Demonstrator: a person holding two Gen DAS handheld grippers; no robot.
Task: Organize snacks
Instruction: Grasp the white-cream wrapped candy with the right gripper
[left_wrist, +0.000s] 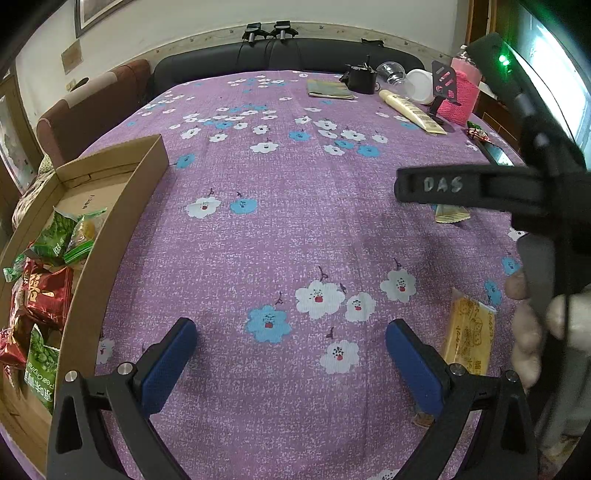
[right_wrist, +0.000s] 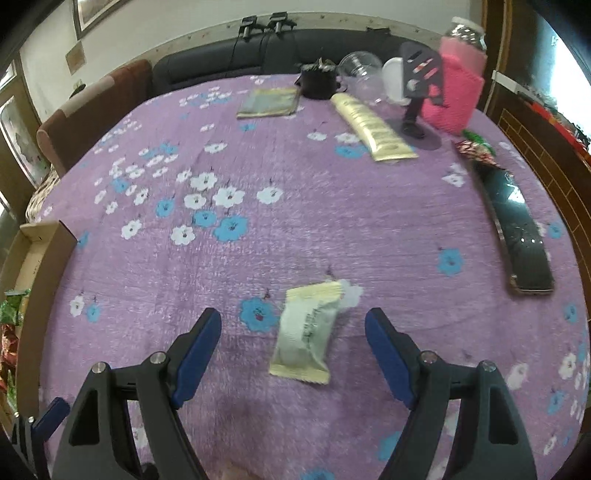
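Reaching for the pale snack packet, the right gripper stands wide and empty above it; the next move calls for lowering and closing. The left gripper is wide too, holding nothing, near the cardboard box.

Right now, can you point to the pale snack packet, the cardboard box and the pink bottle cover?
pale snack packet (right_wrist: 303, 330), right wrist view, middle.
cardboard box (left_wrist: 122, 218), left wrist view, side wall.
pink bottle cover (right_wrist: 456, 98), right wrist view, knitted front.
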